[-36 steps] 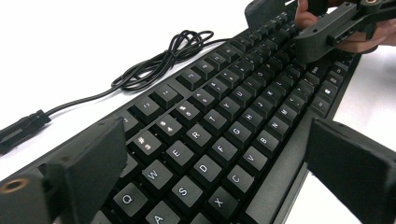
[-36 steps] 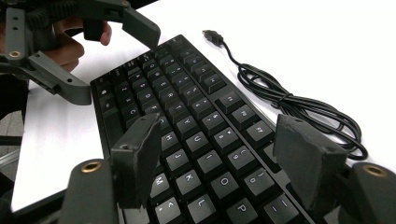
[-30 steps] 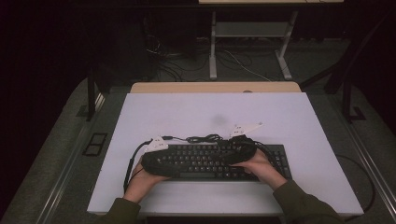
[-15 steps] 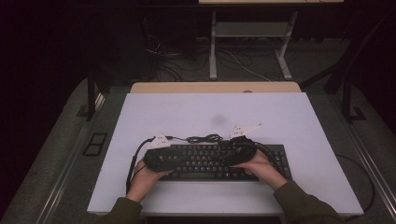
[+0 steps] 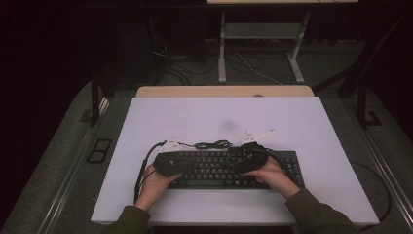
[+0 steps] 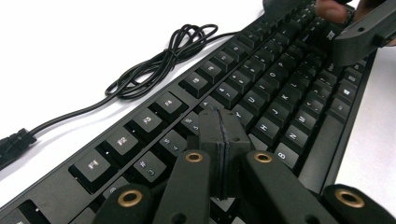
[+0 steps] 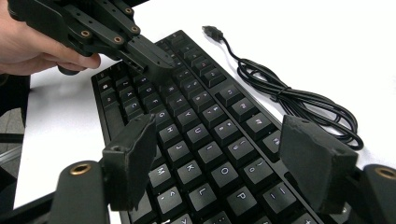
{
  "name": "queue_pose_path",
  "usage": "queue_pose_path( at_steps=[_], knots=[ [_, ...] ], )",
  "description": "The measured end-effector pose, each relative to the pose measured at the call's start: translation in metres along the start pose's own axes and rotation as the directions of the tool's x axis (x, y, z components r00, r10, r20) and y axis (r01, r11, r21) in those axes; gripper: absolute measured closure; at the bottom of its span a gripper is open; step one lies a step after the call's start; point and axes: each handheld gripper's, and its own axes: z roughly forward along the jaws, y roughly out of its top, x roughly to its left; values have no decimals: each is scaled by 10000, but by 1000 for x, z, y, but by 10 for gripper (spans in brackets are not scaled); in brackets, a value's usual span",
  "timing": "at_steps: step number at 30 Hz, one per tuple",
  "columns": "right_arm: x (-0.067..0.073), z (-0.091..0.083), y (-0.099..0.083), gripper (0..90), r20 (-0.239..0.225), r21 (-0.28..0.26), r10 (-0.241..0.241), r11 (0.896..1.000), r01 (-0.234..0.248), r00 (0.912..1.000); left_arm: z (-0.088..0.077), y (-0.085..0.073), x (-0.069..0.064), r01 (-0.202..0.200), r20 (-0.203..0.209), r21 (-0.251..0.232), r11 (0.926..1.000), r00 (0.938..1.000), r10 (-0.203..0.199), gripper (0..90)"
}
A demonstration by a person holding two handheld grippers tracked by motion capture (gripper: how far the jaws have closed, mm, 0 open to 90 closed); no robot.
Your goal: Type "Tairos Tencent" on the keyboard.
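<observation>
With your left gripper [image 6: 223, 154] pinched closed on nothing over the number row of the keyboard [image 5: 229, 168] lying at the table's near edge, and your right gripper [image 7: 224, 158] spread wide above the letters, a careless descent could strike neighbouring keys.

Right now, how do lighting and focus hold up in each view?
High view: white table lit, surroundings nearly black, keyboard legends unreadable. Left gripper view: table blown out white, shut left claw slightly soft. Right gripper view: key legends readable, open right claw pads soft-edged.
</observation>
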Motion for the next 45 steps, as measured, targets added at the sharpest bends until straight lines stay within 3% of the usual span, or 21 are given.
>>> queue_pose_path(
  at_steps=[13,23,36,45],
  knots=[
    [0,0,0,275,3,26,-11,10000,11,10000,6,-1,1,48,-61,270,9996,10000,-47,890],
    [0,0,0,275,36,25,24,10000,-24,10000,8,-1,1,-129,-82,505,9986,9999,134,891],
    [0,-1,0,276,62,-1,42,10000,-42,10000,8,-1,1,-127,-61,483,9987,9999,131,891],
    [0,-1,0,276,66,10,40,10000,-40,10000,3,1,-1,-40,1,199,9998,10000,40,890]
  ],
)
